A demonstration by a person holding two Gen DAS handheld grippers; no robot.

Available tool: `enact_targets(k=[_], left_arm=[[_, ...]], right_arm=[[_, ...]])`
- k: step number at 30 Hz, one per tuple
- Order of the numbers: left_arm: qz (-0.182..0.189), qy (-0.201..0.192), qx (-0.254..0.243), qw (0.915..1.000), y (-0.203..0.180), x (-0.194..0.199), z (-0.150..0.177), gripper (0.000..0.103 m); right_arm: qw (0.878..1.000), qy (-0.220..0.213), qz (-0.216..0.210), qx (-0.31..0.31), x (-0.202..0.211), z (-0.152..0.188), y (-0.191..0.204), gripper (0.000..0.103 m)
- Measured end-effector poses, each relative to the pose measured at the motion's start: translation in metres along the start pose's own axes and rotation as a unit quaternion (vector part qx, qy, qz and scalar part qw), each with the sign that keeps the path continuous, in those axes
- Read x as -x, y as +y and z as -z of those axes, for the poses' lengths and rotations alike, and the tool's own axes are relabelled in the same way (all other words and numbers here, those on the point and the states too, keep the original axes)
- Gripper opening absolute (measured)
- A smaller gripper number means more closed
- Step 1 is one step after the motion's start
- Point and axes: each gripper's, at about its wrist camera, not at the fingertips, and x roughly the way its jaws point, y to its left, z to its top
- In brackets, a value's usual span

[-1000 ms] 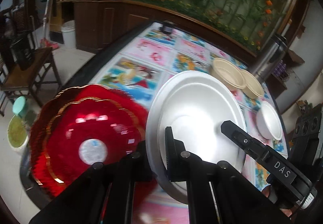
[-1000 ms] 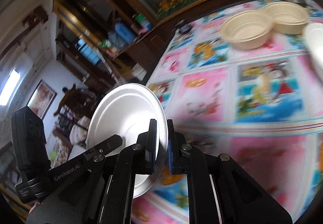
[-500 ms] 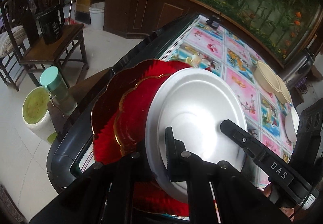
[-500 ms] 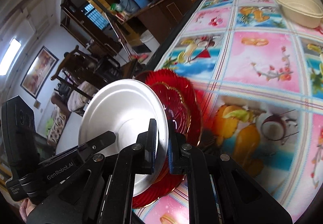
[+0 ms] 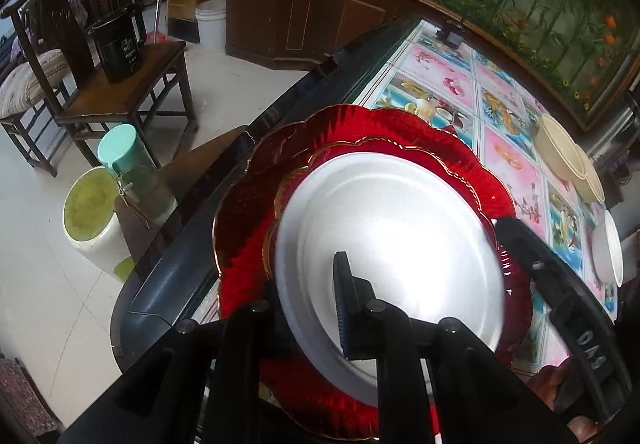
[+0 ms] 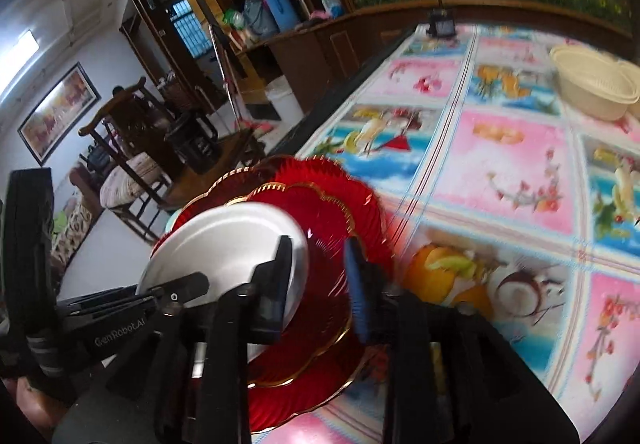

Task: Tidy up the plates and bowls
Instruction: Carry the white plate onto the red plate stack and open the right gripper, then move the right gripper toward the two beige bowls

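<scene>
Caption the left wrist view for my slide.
White plate lies on stacked red plates as the left gripper opens at its rim.

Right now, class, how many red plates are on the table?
2. Both are stacked at the table's near corner: the smaller red plate sits on the larger red plate, beneath the white plate. More could be hidden underneath.

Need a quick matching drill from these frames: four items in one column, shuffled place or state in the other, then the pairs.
1. white plate
2. red plates
3. cream bowls
4. mint-lid bottle

a. far end of the tablecloth
b. off the table, beside its edge
c. on top of the red stack
d. stacked under the white one

Pairs: 1-c, 2-d, 3-a, 4-b
</scene>
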Motion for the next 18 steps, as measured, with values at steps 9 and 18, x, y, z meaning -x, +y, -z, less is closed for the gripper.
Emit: enact_targets(k=[9, 18], left_arm=[[-0.067, -0.027, -0.027, 0.997, -0.004, 0.016, 0.0, 0.018], [-0.283, -0.141, -0.14, 0.9382, -0.043, 0.039, 0.001, 0.07]], right_arm=[[0.994, -0.09, 0.002, -0.061, 0.042, -0.011, -0.048, 0.044], [0.991, -0.089, 0.004, -0.097, 0.049, -0.013, -0.074, 0.044]])
